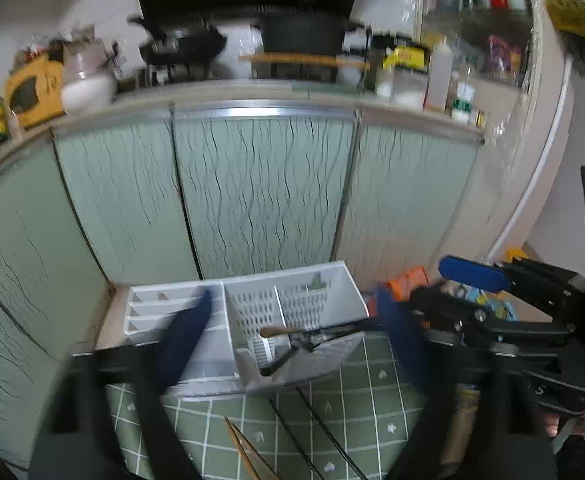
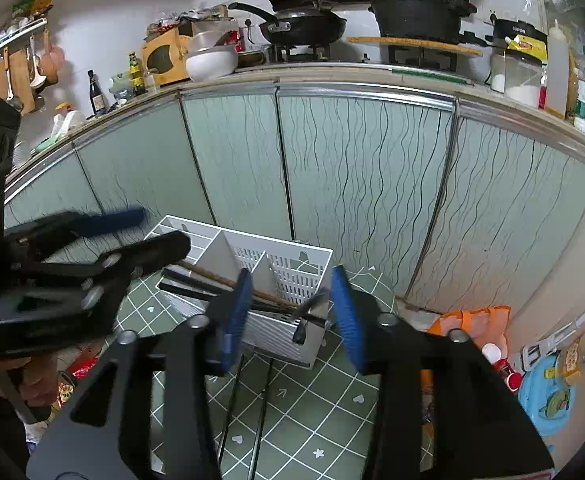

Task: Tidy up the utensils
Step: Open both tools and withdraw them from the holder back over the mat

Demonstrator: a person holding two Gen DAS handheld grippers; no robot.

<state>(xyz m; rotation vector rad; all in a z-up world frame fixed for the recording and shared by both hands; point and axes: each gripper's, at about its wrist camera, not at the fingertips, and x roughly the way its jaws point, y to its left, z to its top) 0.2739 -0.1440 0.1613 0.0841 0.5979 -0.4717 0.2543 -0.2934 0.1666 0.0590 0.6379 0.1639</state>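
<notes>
We see the white utensil caddy (image 2: 292, 300) (lying tipped at the mat's (image 2: 332, 412) far edge) just ahead of our empty, part-open right hand-held gripper (image 2: 292, 320) and wide-open left hand-held gripper (image 1: 292, 332).

my claw pads (image 2: 348, 316): bright blue, rest of the rig's black
utensil holder (image 2: 276, 296): white, slotted grid walls
mat (image 2: 324, 408) under it: green, white grid lines, tiny white hearts
cabinet doors (image 2: 352, 168): pale green with wavy black lines
chopsticks (image 1: 248, 452): brown pair, plus black ones
bag (image 2: 472, 324): orange
</notes>
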